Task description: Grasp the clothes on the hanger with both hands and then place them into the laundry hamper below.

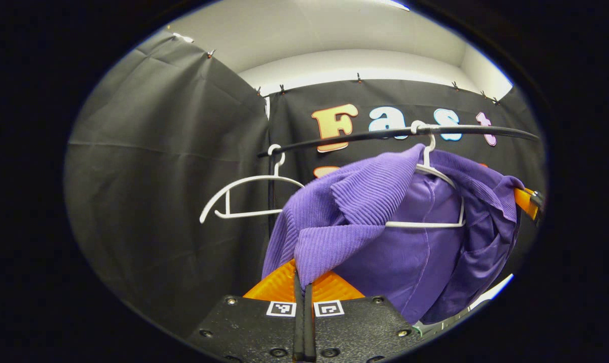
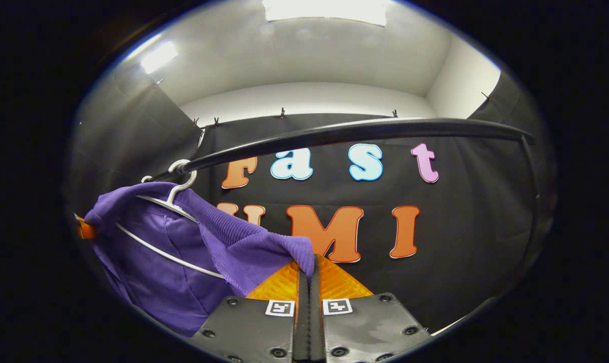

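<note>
Left gripper [image 1: 302, 282] and right gripper [image 2: 309, 267]: jaws clamped on purple ribbed garment [image 1: 354, 201], draped over white hanger [image 1: 430, 201] on rail [image 1: 385, 133].

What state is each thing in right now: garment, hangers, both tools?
Purple ribbed garment: draped on its hanger, pinched at two edges.
White hanger carrying the garment: hooked on the black rail.
Bare white hanger: hooked on the rail, nothing on it.
Left tool: shut on a garment fold.
Right tool: shut on the garment's other edge.
</note>
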`<action>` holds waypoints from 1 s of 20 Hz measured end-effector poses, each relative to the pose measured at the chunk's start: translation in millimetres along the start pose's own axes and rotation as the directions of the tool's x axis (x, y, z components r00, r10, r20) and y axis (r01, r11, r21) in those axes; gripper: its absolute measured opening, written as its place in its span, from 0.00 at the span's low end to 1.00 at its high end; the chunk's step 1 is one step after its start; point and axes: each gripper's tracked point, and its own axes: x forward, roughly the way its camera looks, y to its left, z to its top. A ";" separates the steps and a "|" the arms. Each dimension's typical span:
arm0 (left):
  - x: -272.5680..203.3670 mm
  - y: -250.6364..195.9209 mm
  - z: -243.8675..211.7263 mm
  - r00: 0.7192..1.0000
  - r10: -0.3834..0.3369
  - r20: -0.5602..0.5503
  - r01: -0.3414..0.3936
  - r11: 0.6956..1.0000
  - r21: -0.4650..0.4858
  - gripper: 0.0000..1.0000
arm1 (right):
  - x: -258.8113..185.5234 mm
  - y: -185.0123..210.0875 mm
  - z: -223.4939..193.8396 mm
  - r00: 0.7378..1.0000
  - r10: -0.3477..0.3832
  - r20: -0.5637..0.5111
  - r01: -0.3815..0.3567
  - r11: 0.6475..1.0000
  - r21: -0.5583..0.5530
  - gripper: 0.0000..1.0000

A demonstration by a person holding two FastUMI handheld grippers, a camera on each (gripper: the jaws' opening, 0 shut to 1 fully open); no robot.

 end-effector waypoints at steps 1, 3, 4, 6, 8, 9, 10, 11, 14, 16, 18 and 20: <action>-1.7 5.6 10.5 1.000 0.003 0.013 -0.003 1.000 0.015 0.01 | 0.2 -0.9 1.8 1.000 -0.011 0.004 0.011 1.000 -0.020 0.07; 0.7 17.0 29.4 0.999 0.008 0.036 -0.009 0.999 0.034 0.01 | 8.5 -6.2 9.6 0.999 -0.031 0.018 0.032 0.998 -0.053 0.07; 1.7 22.7 39.2 0.999 0.009 0.046 -0.012 0.999 0.045 0.01 | 10.5 -8.4 10.9 0.999 -0.040 0.011 0.041 0.997 -0.063 0.07; 2.8 39.2 62.6 0.997 0.029 0.077 -0.034 0.997 0.068 0.00 | 14.5 -14.2 13.6 0.998 -0.060 0.003 0.060 0.995 -0.083 0.07; 9.5 48.0 82.2 0.994 0.034 0.103 -0.042 0.996 0.073 0.00 | 23.5 -19.2 22.9 0.997 -0.074 0.025 0.076 0.993 -0.089 0.07; 14.5 52.8 91.5 0.992 0.040 0.119 -0.051 0.995 0.090 0.00 | 25.1 -20.7 23.2 0.997 -0.080 0.022 0.082 0.992 -0.094 0.07; 18.2 59.4 97.4 0.990 0.047 0.136 -0.063 0.992 0.112 0.00 | 23.5 -21.9 22.5 0.996 -0.088 0.016 0.089 0.991 -0.101 0.07; 23.0 60.6 103.8 0.987 0.049 0.150 -0.070 0.989 0.134 0.00 | 24.9 -24.2 25.0 0.995 -0.099 0.025 0.101 0.988 -0.116 0.07; 37.2 63.0 107.0 0.986 0.055 0.155 -0.081 0.983 0.167 0.00 | 27.8 -28.1 21.4 0.990 -0.134 0.048 0.140 0.977 -0.162 0.07; 49.7 65.4 95.5 0.990 0.048 0.131 -0.070 0.984 0.166 0.00 | 33.9 -28.1 4.6 0.989 -0.147 0.034 0.151 0.974 -0.169 0.07; 60.6 62.6 78.8 0.994 0.025 0.104 -0.039 0.990 0.135 0.00 | 45.7 -28.6 -16.6 0.988 -0.154 0.016 0.155 0.974 -0.168 0.07; 69.1 61.0 60.6 0.997 0.001 0.079 -0.010 0.993 0.115 0.00 | 55.1 -26.8 -37.0 0.987 -0.159 0.006 0.157 0.973 -0.168 0.07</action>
